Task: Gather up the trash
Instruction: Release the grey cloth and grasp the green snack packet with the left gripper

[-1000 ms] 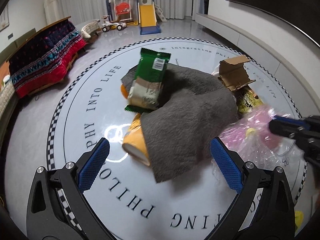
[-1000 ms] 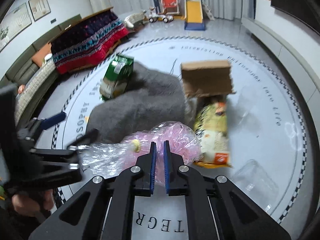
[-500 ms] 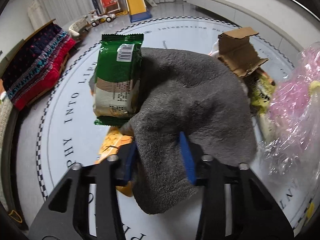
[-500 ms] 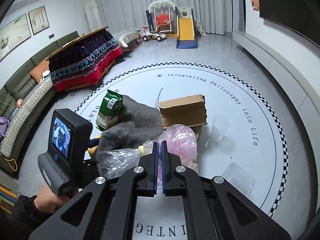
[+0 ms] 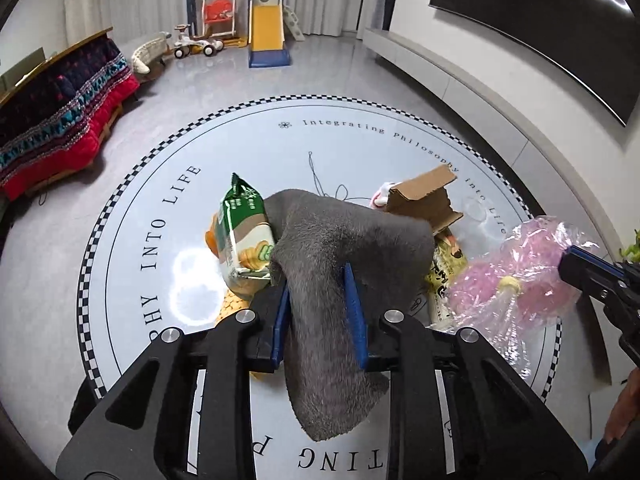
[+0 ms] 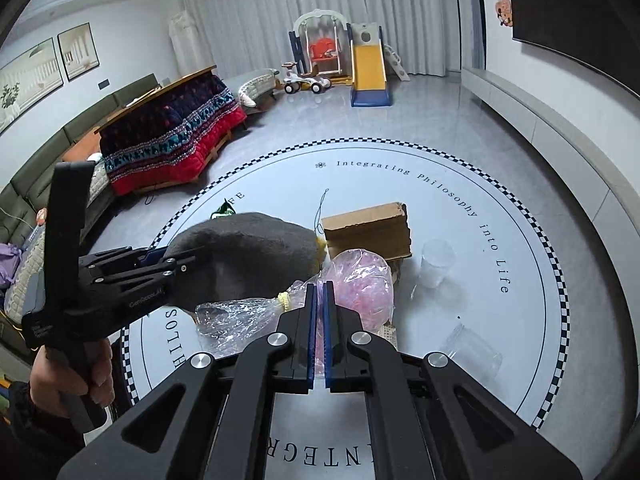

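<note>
Round floor mat (image 5: 132, 264) fills the view, trash heaped at its centre. Left gripper (image 5: 318, 304), jaws just closed, pinches the grey cloth (image 5: 352, 240) at six o'clock. At three o'clock the right gripper (image 6: 319, 320) is clamped on the pink plastic bag (image 6: 360, 276).

Pale grey glossy floor (image 6: 420, 120), ceiling light reflected in it. Large round white floor graphic (image 5: 360, 148) with checkered rim and ringed lettering, centre of both views. Full-height white curtains (image 6: 320, 8) along far wall, 12 o'clock. Toy swing and yellow slide (image 6: 368, 68) in front, ride-on car (image 6: 300, 80) beside. Low table under red-and-navy patterned quilt (image 6: 172, 136) at 10 o'clock; green sofa (image 6: 48, 156) and two framed prints (image 6: 52, 60) behind. Dark screen (image 5: 540, 28) above long low ledge (image 5: 460, 80) at 2 o'clock.
</note>
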Demonstrator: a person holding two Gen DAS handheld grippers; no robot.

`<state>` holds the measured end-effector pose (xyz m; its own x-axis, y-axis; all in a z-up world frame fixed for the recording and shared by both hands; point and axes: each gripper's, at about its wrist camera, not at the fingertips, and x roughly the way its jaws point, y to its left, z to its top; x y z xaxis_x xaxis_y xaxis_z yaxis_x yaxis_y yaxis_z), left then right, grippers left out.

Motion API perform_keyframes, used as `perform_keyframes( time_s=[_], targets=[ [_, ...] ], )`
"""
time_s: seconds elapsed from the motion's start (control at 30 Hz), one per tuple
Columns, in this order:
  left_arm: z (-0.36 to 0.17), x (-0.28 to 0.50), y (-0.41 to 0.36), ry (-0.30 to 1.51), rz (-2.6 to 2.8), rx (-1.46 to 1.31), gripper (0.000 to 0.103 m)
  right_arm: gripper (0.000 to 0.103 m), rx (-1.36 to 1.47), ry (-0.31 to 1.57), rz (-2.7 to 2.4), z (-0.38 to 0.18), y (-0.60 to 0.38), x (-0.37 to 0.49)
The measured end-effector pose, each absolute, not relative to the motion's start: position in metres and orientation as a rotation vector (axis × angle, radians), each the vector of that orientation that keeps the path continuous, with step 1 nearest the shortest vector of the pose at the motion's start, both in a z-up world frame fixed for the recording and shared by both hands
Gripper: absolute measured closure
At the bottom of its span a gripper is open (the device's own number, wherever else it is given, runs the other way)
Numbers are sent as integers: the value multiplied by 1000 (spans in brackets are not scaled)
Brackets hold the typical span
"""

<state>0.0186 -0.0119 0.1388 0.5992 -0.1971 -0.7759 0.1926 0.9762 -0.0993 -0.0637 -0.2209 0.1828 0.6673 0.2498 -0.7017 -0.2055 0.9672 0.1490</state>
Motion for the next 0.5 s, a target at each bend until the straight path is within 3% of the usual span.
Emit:
perform_keyframes(
  time_s=[0.17, 0.23, 0.5],
  targets=[
    [136, 17, 0, 893, -213, -32, 78, 99, 53, 786, 252, 189, -221, -69],
    [136, 15, -3, 896, -230, -8, 94, 99, 56, 783, 250, 190, -221, -70],
    [127, 25, 6, 932, -170, -20, 94, 99, 57, 793, 257, 184, -221, -67]
  ],
)
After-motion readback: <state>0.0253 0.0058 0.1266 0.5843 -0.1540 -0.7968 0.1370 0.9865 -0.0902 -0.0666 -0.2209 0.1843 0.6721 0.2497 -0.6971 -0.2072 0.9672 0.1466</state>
